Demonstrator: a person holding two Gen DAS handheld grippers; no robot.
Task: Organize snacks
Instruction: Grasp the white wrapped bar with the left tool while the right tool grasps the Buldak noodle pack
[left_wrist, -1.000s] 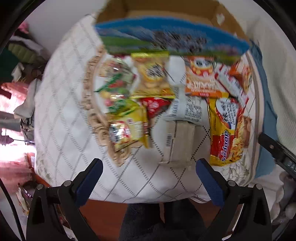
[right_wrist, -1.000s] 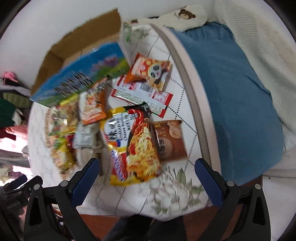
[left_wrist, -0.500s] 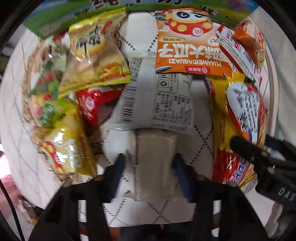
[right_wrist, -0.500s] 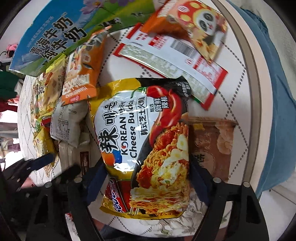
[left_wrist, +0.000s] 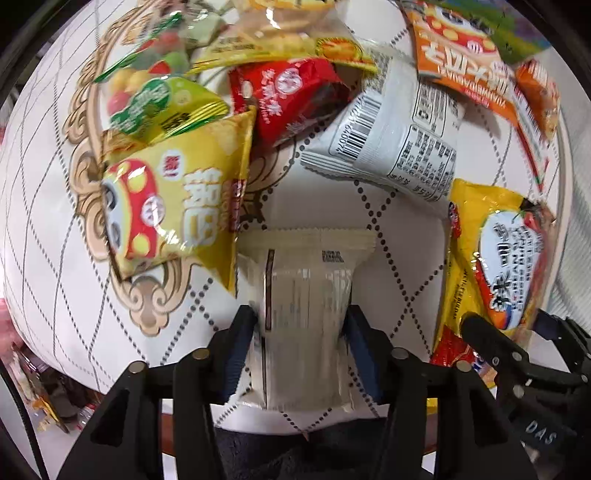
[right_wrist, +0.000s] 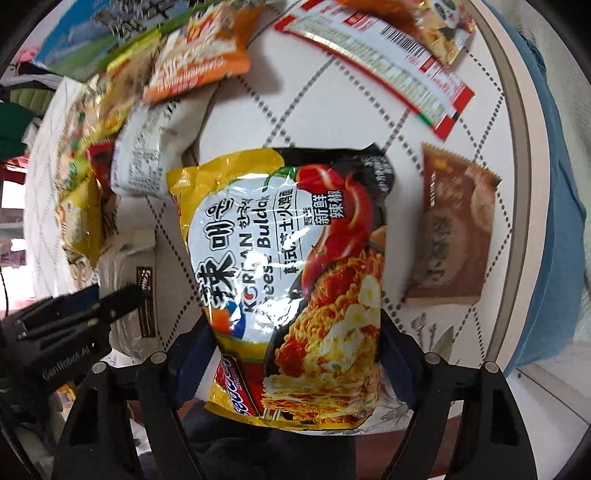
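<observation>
A: Left gripper (left_wrist: 301, 332) status?
B: Jaws narrow, opening slightly, pads against the cream wafer packet (left_wrist: 306, 295) on the quilted tabletop (left_wrist: 55, 258).
A: Right gripper (right_wrist: 295, 354)?
B: Jaws set wide, clamping the Korean cheese noodle pack (right_wrist: 288, 266). Brown snack packet (right_wrist: 450, 236) lies right of it; white barcode pouch (right_wrist: 140, 162) farther left.
</observation>
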